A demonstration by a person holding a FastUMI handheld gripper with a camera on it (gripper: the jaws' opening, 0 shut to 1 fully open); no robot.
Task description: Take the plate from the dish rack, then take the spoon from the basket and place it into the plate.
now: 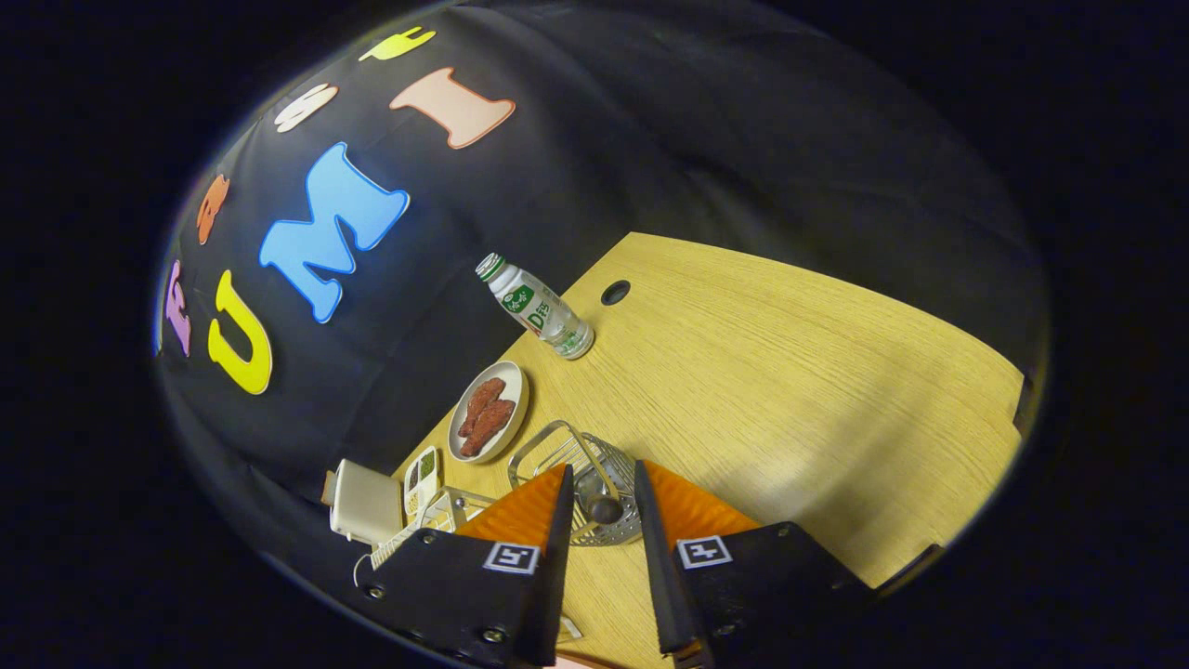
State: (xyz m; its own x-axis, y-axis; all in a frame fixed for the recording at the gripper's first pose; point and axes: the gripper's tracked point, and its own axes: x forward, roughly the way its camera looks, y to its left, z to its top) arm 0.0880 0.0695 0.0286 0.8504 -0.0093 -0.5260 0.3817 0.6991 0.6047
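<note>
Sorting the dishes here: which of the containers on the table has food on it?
The oval plate beyond the open gripper, holding reddish-brown pieces; the wire basket between the fingers holds a spoon.

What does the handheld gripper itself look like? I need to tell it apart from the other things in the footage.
The gripper has two black bodies, each bearing a white square black-patterned marker. Its fingers have bright orange outer faces and thin black inner pads, tapering to points. Small screws show on the left body.

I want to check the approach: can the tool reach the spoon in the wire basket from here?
Probably yes. The tool is open, and the spoon lies in the wire basket between its fingers, with nothing covering it.
</note>
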